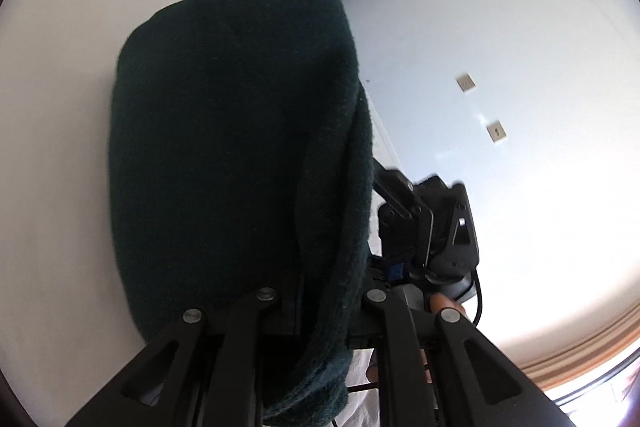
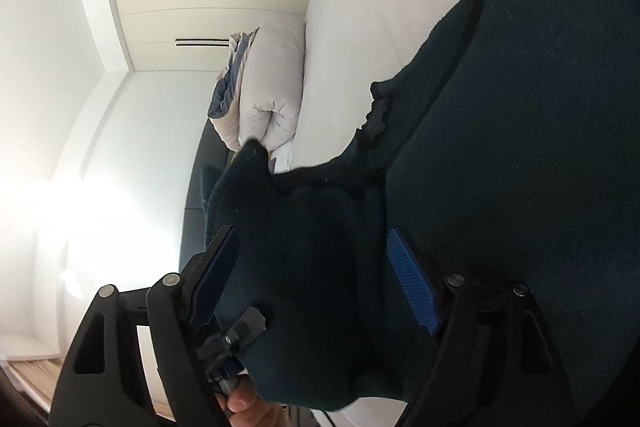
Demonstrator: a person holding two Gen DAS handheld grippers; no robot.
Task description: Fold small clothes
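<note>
- Dark green knit garment (image 1: 240, 131): lifted over the white bed (image 1: 52, 147).
- Left tool (image 1: 316, 307): narrow, pinching a fold.
- Right tool (image 2: 312, 279): spread wide, cloth draped between (unclamped).
- Advice: clamp right before laying flat.

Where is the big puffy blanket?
In the right wrist view, the folded duvet lies left of center, at the far end of the white bed, before the cream wardrobe.

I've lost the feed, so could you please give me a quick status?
Left claw hidden under dark green garment, state unclear. Right claw open, cloth between fingers. Nothing in the way.
</note>
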